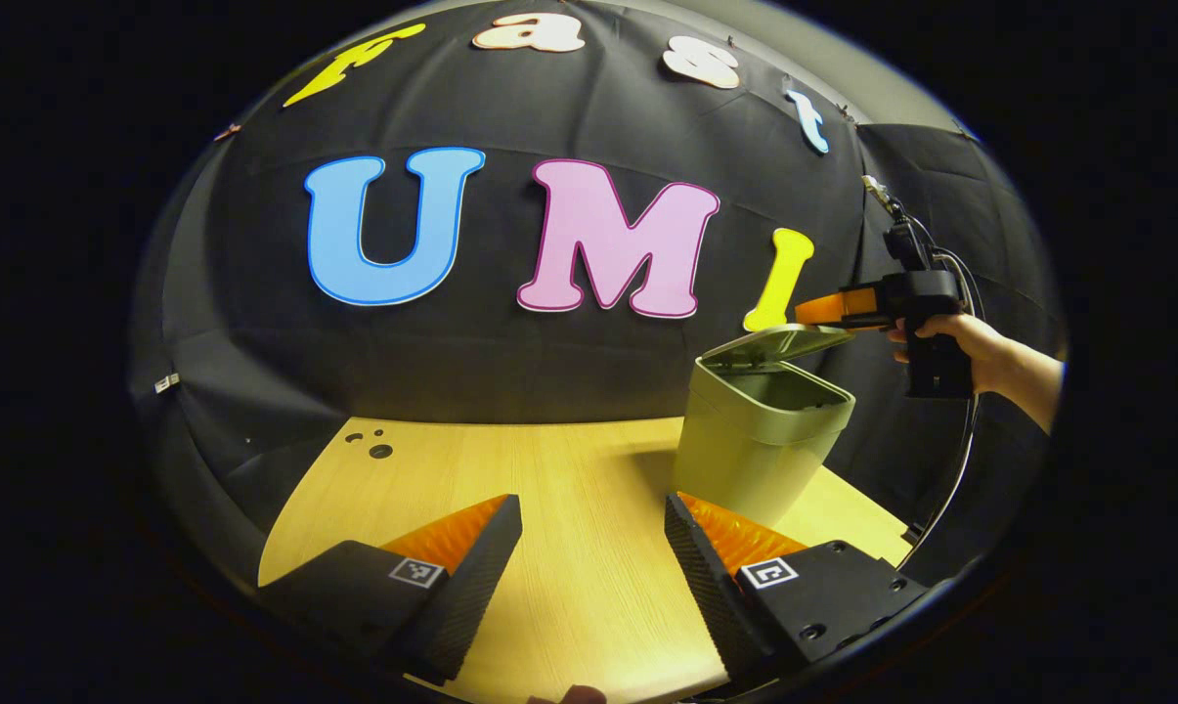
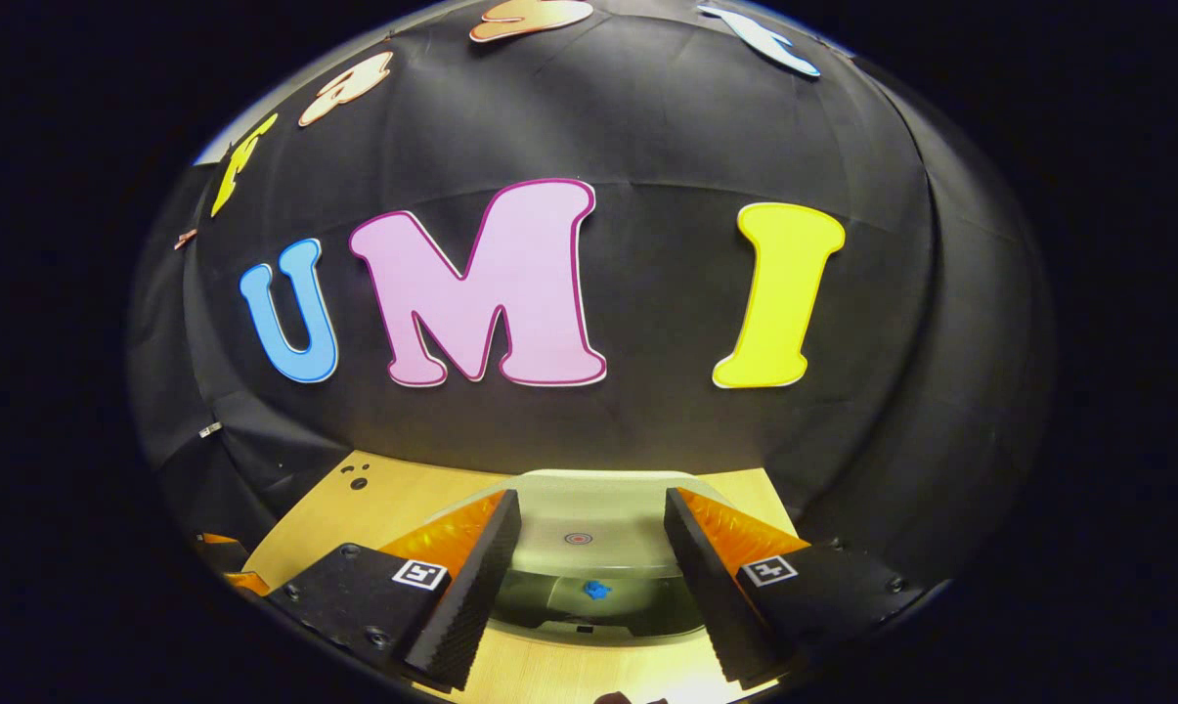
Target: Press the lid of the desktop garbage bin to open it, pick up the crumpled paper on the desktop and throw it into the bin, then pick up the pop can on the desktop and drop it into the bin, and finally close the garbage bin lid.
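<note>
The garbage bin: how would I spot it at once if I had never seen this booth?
Look at the pale wooden table in front of the black cloth wall. Toward its right end in the left gripper view stands the garbage bin, a tall olive-green tub. Its flat lid is propped up, leaving the mouth open, and a hand-held gripper hovers right beside that lid.

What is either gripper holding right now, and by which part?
Nothing is held. The left gripper is open over the table; the right gripper is open above the bin's raised lid.
</note>
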Available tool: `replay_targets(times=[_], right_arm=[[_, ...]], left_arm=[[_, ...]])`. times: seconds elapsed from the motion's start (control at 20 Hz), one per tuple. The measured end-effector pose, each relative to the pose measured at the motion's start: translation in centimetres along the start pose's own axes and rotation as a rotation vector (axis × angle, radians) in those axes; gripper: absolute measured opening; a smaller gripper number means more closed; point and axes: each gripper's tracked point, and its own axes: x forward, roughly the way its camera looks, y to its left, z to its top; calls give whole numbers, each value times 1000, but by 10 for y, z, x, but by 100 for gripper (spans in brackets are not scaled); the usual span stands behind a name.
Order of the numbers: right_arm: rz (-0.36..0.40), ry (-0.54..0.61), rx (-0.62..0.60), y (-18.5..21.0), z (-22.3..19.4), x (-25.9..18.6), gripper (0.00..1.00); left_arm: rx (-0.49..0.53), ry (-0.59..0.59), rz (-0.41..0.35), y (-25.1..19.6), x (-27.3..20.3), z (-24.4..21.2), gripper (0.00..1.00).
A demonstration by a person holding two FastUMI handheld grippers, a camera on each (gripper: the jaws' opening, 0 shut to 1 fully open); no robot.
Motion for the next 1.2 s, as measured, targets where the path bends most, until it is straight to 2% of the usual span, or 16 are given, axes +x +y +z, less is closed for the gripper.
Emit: replay_targets(times=[0.75,1.2], right_arm=[[7,183,-53,3,-78,8,96],[8,148,-21,2,-82,10,98]], left_arm=[[5,15,-4,-3,2,-3,95],[-9,26,-2,-4,7,-7,94]])
